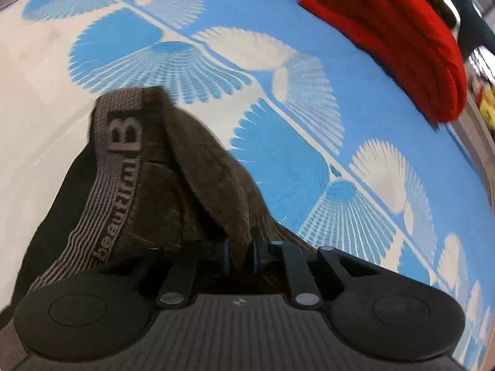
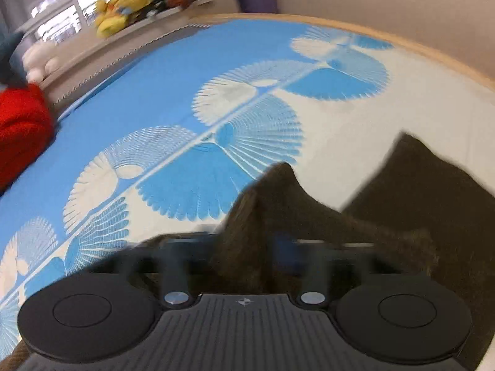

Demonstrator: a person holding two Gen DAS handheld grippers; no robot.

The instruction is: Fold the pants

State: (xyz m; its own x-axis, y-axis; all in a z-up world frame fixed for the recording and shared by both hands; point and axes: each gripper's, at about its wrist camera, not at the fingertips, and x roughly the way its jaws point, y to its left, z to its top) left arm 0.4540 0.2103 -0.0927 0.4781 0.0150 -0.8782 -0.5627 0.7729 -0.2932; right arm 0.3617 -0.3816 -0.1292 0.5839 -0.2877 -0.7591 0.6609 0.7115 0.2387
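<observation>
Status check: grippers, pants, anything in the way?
Left gripper shut on pants near waistband. Right gripper shut on pants too. Red garment lies apart, far side.

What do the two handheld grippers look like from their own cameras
Both look alike. The left gripper and right gripper each have a dark grey ribbed body with a small pale emblem at its centre, two round black discs at the sides, silver pivot pins and black linkage bars leading to black fingers with bluish pads. No cables, hands or sleeves show.
</observation>
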